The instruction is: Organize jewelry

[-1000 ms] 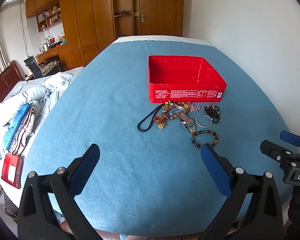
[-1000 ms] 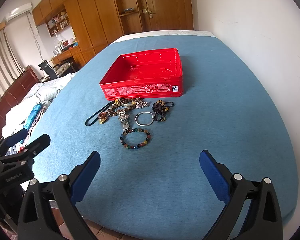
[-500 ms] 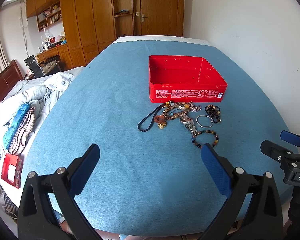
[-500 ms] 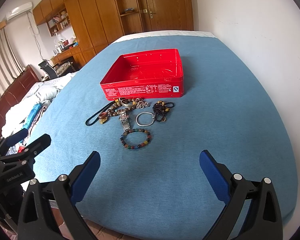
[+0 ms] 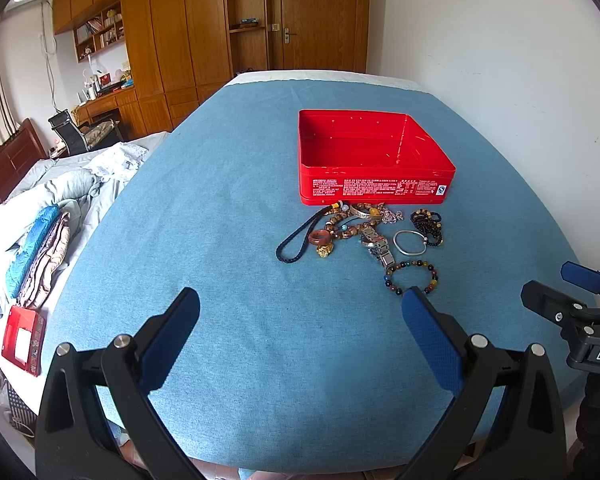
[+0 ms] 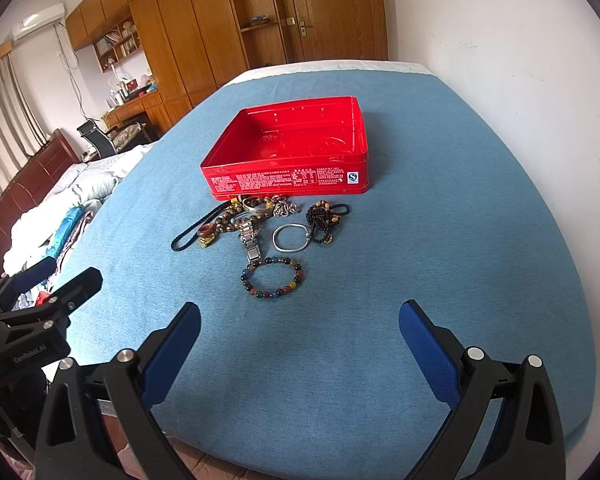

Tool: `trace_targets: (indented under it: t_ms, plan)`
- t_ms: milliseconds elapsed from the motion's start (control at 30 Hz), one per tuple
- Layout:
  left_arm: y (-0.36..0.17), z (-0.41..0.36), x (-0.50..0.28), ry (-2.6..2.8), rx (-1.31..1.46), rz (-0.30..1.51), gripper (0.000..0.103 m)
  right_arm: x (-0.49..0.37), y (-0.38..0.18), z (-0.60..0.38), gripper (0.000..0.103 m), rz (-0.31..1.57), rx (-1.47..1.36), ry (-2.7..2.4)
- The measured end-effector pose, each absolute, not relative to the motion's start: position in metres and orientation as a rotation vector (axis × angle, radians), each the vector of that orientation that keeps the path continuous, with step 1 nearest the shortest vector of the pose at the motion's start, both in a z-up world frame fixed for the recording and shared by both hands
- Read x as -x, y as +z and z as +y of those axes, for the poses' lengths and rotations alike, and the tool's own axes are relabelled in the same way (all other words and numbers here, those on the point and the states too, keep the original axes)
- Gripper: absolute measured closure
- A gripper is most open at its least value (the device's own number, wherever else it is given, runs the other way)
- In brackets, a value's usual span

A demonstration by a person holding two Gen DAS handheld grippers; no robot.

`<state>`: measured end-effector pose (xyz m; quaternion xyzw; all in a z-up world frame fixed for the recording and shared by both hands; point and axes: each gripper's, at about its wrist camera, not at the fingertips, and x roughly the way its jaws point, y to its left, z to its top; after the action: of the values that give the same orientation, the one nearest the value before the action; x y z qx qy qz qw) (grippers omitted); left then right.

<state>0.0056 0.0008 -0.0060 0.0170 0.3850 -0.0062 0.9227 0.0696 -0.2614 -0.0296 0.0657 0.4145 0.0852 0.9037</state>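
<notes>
left tongs (image 5: 300,308) spread wide, grasping nothing; right tongs (image 6: 300,320) likewise released, empty; both hover low over near edge of blue cloth (image 6: 440,240), likely staged for first pick; red tin (image 6: 296,152) sits lidless and empty at mid-table, probably meant as destination; jewelry heap (image 6: 260,220) lies loose just in front of tin wall, none inside yet; multicolour bead bracelet (image 6: 273,277) nearest piece, ahead of right tongs, slightly left of centre; beside left tongs' right fingertip (image 5: 414,304) in that view; silver bangle (image 6: 291,237) just beyond.
</notes>
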Motion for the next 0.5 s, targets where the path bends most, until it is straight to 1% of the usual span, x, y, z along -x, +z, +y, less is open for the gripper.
trace_targets:
  t_ms: [500]
  plan:
    - [-0.0083,0.0027,-0.0058,-0.01,-0.031,0.793,0.003,-0.07,-0.0319,-0.2603,0.004,0.858,-0.135,0.177]
